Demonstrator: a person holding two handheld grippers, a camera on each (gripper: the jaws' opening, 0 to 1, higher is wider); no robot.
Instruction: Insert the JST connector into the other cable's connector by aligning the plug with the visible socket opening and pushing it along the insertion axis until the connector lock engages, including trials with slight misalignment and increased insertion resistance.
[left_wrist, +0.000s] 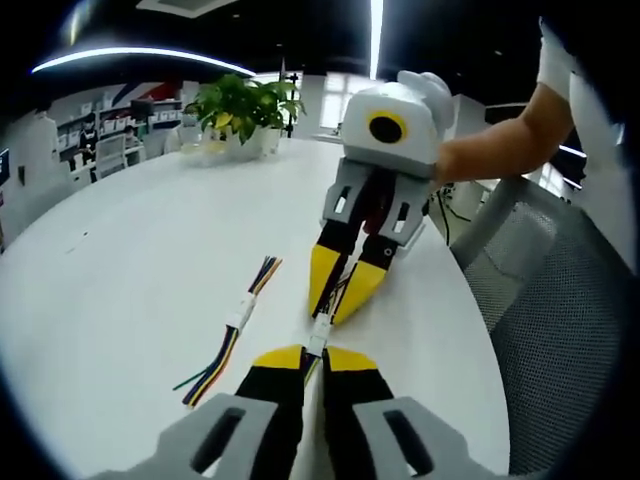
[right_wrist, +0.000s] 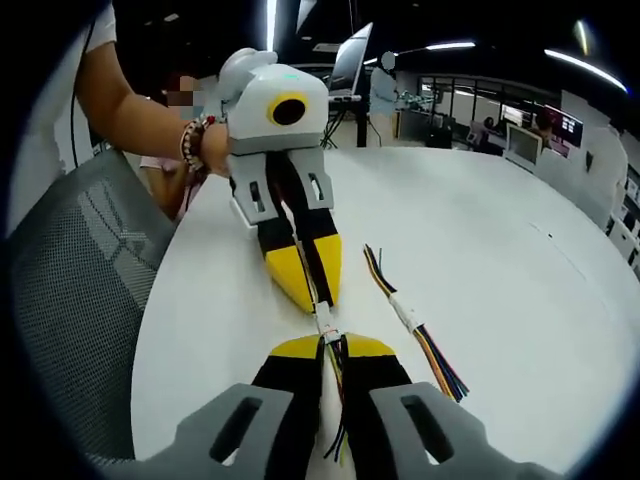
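Two white JST connectors (left_wrist: 318, 335) meet end to end between the two grippers, a little above the white table (left_wrist: 130, 270). My left gripper (left_wrist: 316, 352) is shut on the left cable just behind its connector. My right gripper (left_wrist: 340, 300) faces it from the far side. In the right gripper view, my right gripper (right_wrist: 333, 345) is shut on the right cable, whose coloured wires (right_wrist: 337, 405) hang back between its jaws. The connectors (right_wrist: 327, 322) sit just past its tips, with the left gripper (right_wrist: 312, 290) opposite. Whether the connectors are locked together I cannot tell.
A spare cable (left_wrist: 238, 318) with a white connector and coloured wires lies on the table beside the grippers, spare cable (right_wrist: 405, 315). A grey mesh chair (left_wrist: 560, 300) stands at the table's edge. A potted plant (left_wrist: 240, 110) sits at the far end. A person's arm (right_wrist: 140, 115) holds the left gripper.
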